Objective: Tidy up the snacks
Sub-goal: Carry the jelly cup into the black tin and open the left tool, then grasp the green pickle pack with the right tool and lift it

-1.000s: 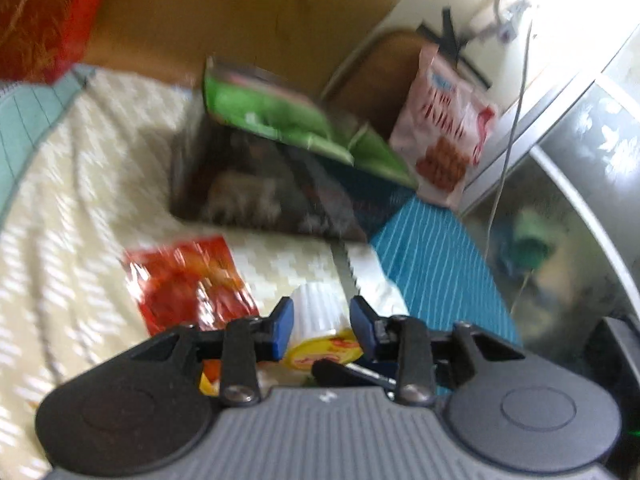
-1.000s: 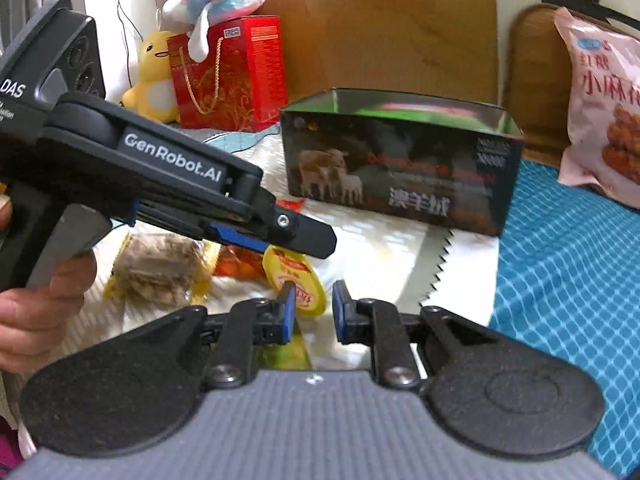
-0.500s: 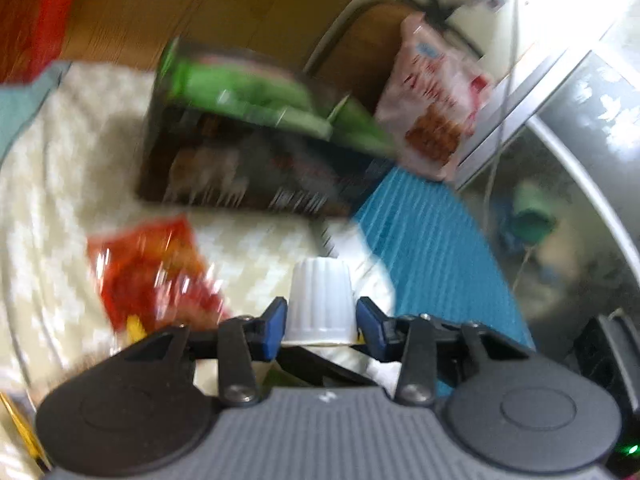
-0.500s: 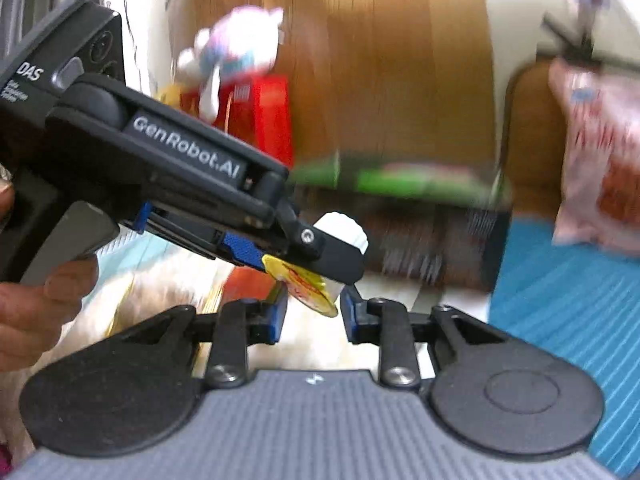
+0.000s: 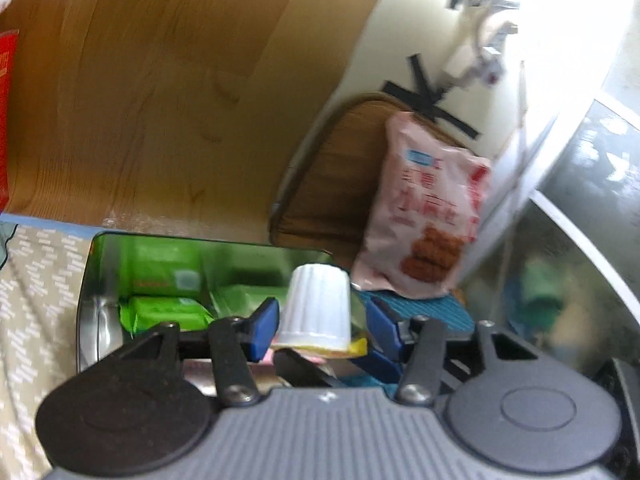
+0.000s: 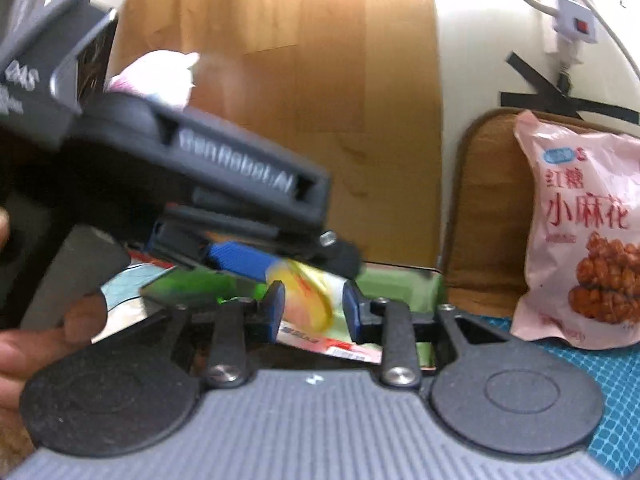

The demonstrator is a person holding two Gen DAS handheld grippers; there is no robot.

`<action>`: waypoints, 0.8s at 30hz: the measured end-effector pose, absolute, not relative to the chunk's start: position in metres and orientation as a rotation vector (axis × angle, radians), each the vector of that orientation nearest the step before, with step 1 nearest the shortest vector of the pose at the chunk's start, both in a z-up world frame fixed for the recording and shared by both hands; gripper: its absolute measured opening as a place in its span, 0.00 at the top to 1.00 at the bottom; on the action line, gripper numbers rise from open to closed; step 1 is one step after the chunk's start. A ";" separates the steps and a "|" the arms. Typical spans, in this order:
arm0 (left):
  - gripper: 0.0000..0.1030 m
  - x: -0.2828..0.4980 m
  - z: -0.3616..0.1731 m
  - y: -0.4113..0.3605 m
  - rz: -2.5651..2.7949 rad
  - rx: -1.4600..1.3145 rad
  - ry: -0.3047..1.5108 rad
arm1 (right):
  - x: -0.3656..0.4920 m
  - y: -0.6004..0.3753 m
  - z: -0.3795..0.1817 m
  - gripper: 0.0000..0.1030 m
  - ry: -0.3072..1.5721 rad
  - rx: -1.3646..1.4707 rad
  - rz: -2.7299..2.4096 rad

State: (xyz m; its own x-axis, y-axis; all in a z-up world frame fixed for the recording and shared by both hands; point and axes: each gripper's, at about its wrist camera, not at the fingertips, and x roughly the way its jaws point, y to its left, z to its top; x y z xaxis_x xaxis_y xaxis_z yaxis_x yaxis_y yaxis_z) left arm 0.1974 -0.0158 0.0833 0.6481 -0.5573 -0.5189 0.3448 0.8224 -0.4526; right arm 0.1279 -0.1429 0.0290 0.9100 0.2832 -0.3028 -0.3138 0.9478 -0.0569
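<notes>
My left gripper [image 5: 318,322] is shut on a small white ribbed jelly cup [image 5: 316,306] with a yellow foil lid, held above the open snack box [image 5: 90,280]. The box holds green snack packets [image 5: 164,310]. In the right wrist view my left gripper [image 6: 224,184] crosses in front, with the cup's yellow lid [image 6: 298,286] just past my right gripper [image 6: 312,306]. My right gripper holds nothing; its jaws stand a little apart, above the box edge [image 6: 404,276].
A pink bag of fried dough twists [image 5: 428,220] [image 6: 580,236] leans on a brown cushion [image 5: 332,192] behind the box, on a blue checked cloth [image 6: 616,376]. A wooden panel [image 5: 160,80] stands behind. A cream patterned cloth [image 5: 32,300] lies at left.
My left gripper lifted the jelly cup off the cloth and carried it forward over the open box. My right gripper rose and moved toward the box too.
</notes>
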 end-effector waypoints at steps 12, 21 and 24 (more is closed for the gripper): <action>0.47 0.132 0.073 0.034 -0.533 -0.379 0.686 | 0.039 -0.162 0.009 0.52 0.431 -0.029 0.464; 0.47 0.032 0.023 0.073 -0.682 -0.430 0.854 | -0.007 -0.144 -0.025 0.49 0.601 -0.058 0.524; 0.47 0.009 0.011 0.081 -0.700 -0.477 0.873 | -0.013 -0.149 -0.027 0.49 0.616 0.021 0.512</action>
State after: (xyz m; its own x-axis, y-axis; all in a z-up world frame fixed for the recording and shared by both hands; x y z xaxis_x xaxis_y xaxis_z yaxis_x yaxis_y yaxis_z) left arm 0.0091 0.0812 0.0107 0.4474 -0.7234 -0.5258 0.3557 0.6834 -0.6375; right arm -0.0135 -0.1494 -0.0275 0.6958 0.4649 -0.5475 -0.4528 0.8756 0.1682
